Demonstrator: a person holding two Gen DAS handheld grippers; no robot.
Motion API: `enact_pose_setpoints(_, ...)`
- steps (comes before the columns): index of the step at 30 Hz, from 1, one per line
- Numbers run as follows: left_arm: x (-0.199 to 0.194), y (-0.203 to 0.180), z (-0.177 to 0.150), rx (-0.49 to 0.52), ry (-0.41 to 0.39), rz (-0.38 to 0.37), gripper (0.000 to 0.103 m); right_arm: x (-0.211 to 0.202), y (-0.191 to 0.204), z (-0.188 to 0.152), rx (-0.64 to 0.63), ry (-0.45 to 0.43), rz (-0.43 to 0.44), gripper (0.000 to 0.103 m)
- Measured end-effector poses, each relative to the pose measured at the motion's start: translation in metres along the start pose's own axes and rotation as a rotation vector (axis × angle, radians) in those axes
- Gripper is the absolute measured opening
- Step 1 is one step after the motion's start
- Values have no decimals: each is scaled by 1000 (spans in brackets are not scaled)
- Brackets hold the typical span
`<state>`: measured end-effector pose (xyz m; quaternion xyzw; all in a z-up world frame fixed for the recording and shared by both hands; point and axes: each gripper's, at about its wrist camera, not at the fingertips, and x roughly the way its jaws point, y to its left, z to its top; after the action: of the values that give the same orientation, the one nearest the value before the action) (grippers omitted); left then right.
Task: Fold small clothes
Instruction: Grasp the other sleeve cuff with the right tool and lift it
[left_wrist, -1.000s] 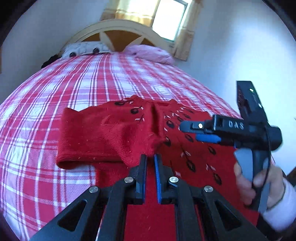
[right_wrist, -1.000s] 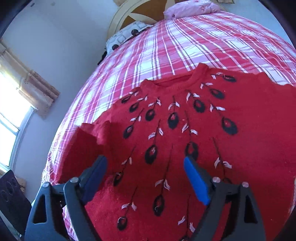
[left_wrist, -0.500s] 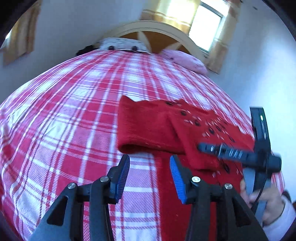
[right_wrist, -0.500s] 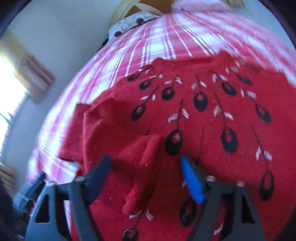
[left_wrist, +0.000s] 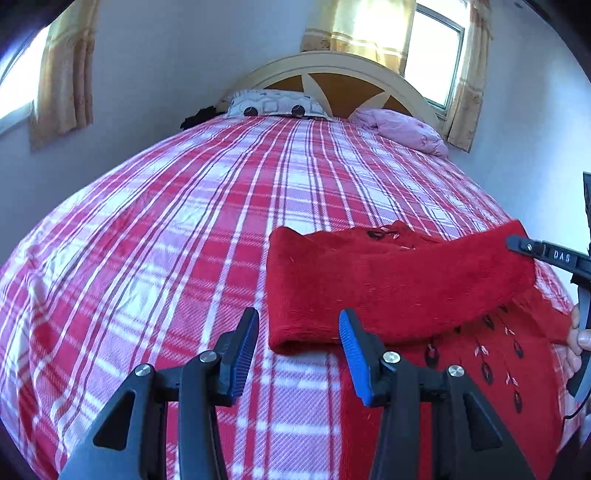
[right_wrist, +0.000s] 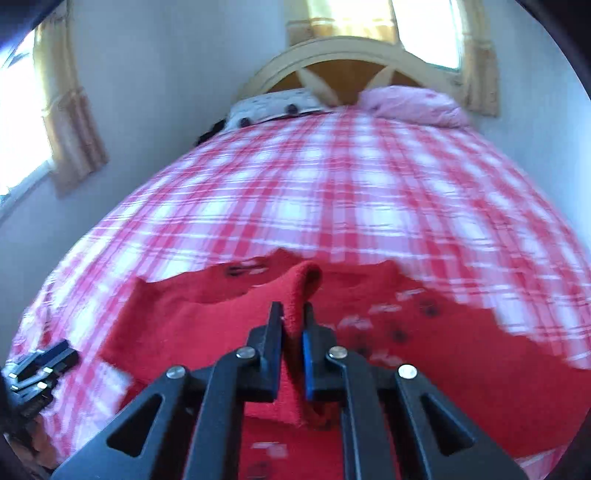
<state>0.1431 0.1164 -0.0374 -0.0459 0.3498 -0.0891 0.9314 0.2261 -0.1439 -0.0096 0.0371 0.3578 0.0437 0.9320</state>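
A red knit sweater (left_wrist: 480, 369) with black and white motifs lies on the plaid bed. One sleeve (left_wrist: 388, 280) is stretched sideways across its chest. My left gripper (left_wrist: 297, 325) hovers open over the folded left end of that sleeve, its pads touching nothing. My right gripper (right_wrist: 291, 314) is closing tight on the sleeve cuff (right_wrist: 304, 280), which sticks up between the pads and is lifted off the sweater body (right_wrist: 443, 350). In the left wrist view the right gripper (left_wrist: 515, 243) meets the sleeve's right end. The left gripper (right_wrist: 40, 365) shows at the lower left of the right wrist view.
The red and white plaid blanket (left_wrist: 184, 258) covers the whole bed. A patterned pillow (left_wrist: 273, 107) and a pink pillow (left_wrist: 402, 129) lie against the arched headboard (left_wrist: 332, 70). Curtained windows are behind and to the left. A hand (left_wrist: 580, 343) holds the right gripper's handle.
My left gripper opened, let go of the sleeve and shifted left. My right gripper closed on the cuff and raised it, stretching the sleeve to the right across the sweater.
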Motion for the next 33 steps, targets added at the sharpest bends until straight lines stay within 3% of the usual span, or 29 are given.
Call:
enact_pose_setpoints(5,18,-16,8,-4,11,4,47,40,-45,-29,22,99,-148,12)
enact_pose_setpoints(7,26,-23,11,-2,19,17,47,62,-59,-44,64,164,-134,14)
enact_pose_setpoints(9,35,-35,13,36,21,68,47,64,-65,-51,77,140,-124,19)
enact_pose_setpoints(10,37,-39,14,48,24,80,47,61,-65,-49,77,143,-131,25)
enact_pose_setpoints(12,39,-45,14,53,38,71,47,53,-67,-45,80,159,-149,77)
enact_pose_setpoints(17,39,-55,5,51,38,16,47,-28,-101,-56,196,-68,-192,98)
enact_pose_setpoints(20,45,-65,-3,63,70,10,47,-68,-146,-85,307,-122,-256,96)
enact_pose_setpoints(22,48,-71,-8,67,85,0,47,-85,-178,-100,387,-116,-320,86)
enact_pose_setpoints(25,49,-80,-17,81,107,-16,47,-121,-263,-141,658,-88,-485,76)
enact_pose_setpoints(28,51,-90,-27,112,120,-6,47,-160,-326,-181,916,-133,-592,70)
enact_pose_setpoints(31,58,-95,-33,117,149,0,47,-177,-360,-206,1069,-193,-558,70)
enact_pose_setpoints(33,60,-97,-34,116,159,11,47,-179,-371,-202,1073,-204,-560,70)
